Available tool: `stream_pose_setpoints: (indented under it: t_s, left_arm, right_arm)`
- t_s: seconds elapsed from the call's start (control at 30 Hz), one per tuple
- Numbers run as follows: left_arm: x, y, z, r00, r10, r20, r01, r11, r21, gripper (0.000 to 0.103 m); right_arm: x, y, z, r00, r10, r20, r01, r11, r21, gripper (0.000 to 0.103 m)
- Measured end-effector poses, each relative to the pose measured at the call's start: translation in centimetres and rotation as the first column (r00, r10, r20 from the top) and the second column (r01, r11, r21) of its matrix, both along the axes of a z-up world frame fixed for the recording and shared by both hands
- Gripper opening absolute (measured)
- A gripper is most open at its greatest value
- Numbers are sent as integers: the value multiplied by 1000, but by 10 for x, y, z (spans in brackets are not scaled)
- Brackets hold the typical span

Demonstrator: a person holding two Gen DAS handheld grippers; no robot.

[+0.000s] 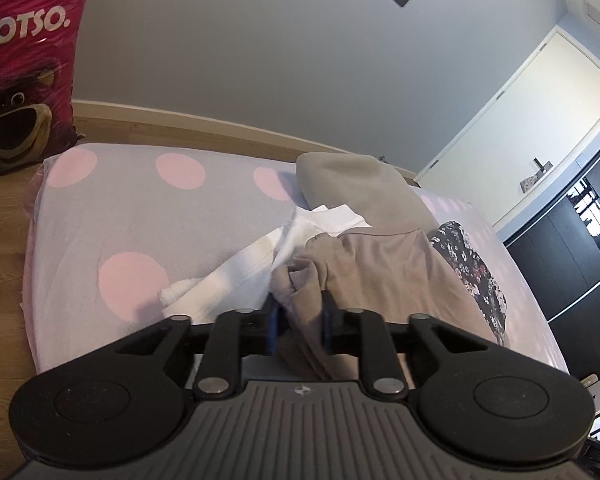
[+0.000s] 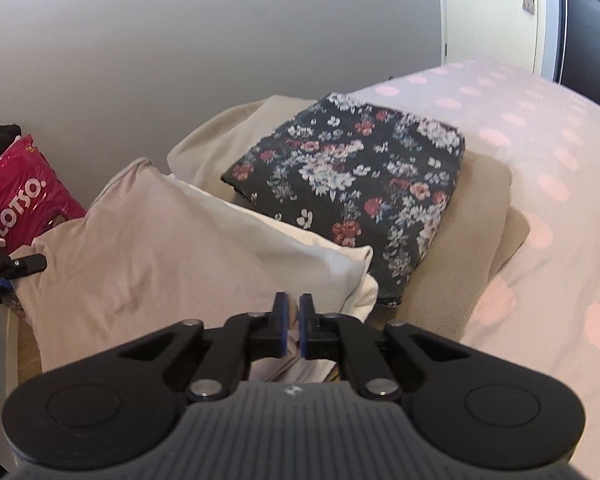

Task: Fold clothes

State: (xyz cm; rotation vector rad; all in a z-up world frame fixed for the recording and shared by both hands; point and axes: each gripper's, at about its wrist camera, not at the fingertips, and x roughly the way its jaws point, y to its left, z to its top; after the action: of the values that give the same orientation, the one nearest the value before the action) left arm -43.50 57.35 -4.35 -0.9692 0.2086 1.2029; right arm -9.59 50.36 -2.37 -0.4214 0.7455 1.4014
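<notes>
**Both grippers pinch the beige garment on the bed**

The left gripper (image 1: 299,312) has its fingers (image 1: 273,322) closed on a bunched fold of the beige garment (image 1: 384,268), with cloth filling the narrow gap between the blue pads. The right gripper (image 2: 294,322) has its fingers (image 2: 281,320) pressed almost together on a thin edge of the same beige garment (image 2: 148,240), at the side nearest the flowered stack. Holding two separate points likely lets the person lift and spread the cloth before a fold is laid.

The beige garment lies on the spotted bed (image 1: 140,208), partly over a white garment (image 1: 236,276) that pokes out beside it. Just beyond it, a dark flowered cloth (image 2: 352,184) sits neatly folded on a tan folded piece (image 2: 484,216), so that corner seems to serve as the finished pile. A pink bag (image 1: 24,60) stands on the floor past the far corner of the bed, well apart from the beige garment.

The fold itself appears not yet made; the beige garment is crumpled, not flat.
</notes>
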Motion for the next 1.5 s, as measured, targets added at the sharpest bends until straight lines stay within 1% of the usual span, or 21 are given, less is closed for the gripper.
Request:
stream_pose_setpoints:
  t_s: [0.13, 0.2, 0.23, 0.3, 0.37, 0.43, 0.53, 0.57, 0.6, 0.63, 0.73, 0.83, 0.87, 0.9, 0.93, 0.97, 1.03, 1.13, 1.3, 1.4, 1.5]
  left_arm:
    - [1, -9, 5, 1000, 20, -4, -20, 999, 27, 8]
    - [-1, -17, 8, 999, 42, -2, -42, 998, 42, 8]
    - [-1, -21, 10, 999, 53, 0, -53, 997, 50, 7]
    - [0, -30, 10, 997, 71, -21, -69, 995, 72, 7]
    - [2, -32, 6, 996, 78, -36, -75, 995, 67, 7]
    - [1, -28, 1, 996, 83, -37, -82, 996, 37, 7]
    - [-3, -23, -1, 996, 86, -23, -85, 996, 19, 8]
    - [-2, -23, -1, 996, 82, -29, -82, 996, 22, 8]
    - [-1, -23, -1, 996, 80, -39, -79, 997, 27, 8]
    - [0, -23, -2, 996, 77, -51, -76, 997, 31, 8]
    - [1, -23, -2, 996, 74, -57, -73, 997, 30, 8]
    - [2, -22, -2, 995, 73, -60, -72, 997, 26, 8]
    - [3, -22, -2, 995, 73, -63, -71, 997, 26, 8]
    - [3, -22, -2, 995, 72, -64, -70, 997, 26, 8]
    - [3, -22, -2, 995, 71, -66, -70, 997, 26, 8]
    - [3, -22, -2, 995, 71, -67, -69, 997, 26, 8]
    - [2, -22, -2, 996, 70, -63, -69, 997, 22, 8]
    - [1, -23, -1, 996, 70, -55, -69, 997, 29, 8]
    - [-1, -29, 2, 997, 70, -12, -70, 996, 47, 8]
    - [2, -33, 1, 998, 61, -10, -61, 997, 38, 8]
    - [6, -35, 0, 998, 51, -34, -50, 998, 42, 8]
  right_arm:
    - [-3, 1, 21, 999, -37, 29, 35, 997, 62, 4]
    - [-1, 3, 33, 996, -68, 49, 64, 994, 88, 0]
    - [0, 6, 38, 992, -102, 75, 96, 991, 91, 0]
    - [10, 12, 42, 981, -172, 93, 164, 983, 85, 0]
    - [24, 17, 39, 975, -217, 56, 215, 976, 48, 0]
    - [32, 17, 31, 974, -226, 8, 226, 974, 24, 0]
    - [36, 11, 20, 979, -187, -85, 189, 982, 17, 10]
    - [36, 9, 16, 979, -174, -108, 176, 984, 14, 25]
    - [34, 8, 13, 979, -165, -116, 168, 986, 12, 32]
    - [32, 7, 9, 980, -157, -119, 159, 987, 10, 34]
    - [27, 7, -2, 982, -121, -148, 123, 992, 4, 34]
    - [16, 7, -11, 987, -75, -145, 77, 997, 3, 34]
    - [13, 7, -13, 988, -64, -140, 64, 998, 2, 32]
    - [9, 7, -15, 989, -54, -134, 54, 999, 1, 29]
    - [5, 7, -16, 993, -49, -112, 49, 999, 1, 14]
    - [3, 6, -16, 994, -43, -97, 43, 999, 4, 10]
    - [1, 3, -14, 995, -34, -90, 35, 999, 12, 7]
    - [0, -1, -5, 997, -44, -71, 47, 998, 40, 5]
    - [7, 3, 22, 994, -89, -64, 95, 990, 105, 5]
    - [8, 16, 27, 992, -120, -32, 122, 988, 93, 5]
    - [6, 27, 23, 989, -145, -2, 145, 987, 63, 5]
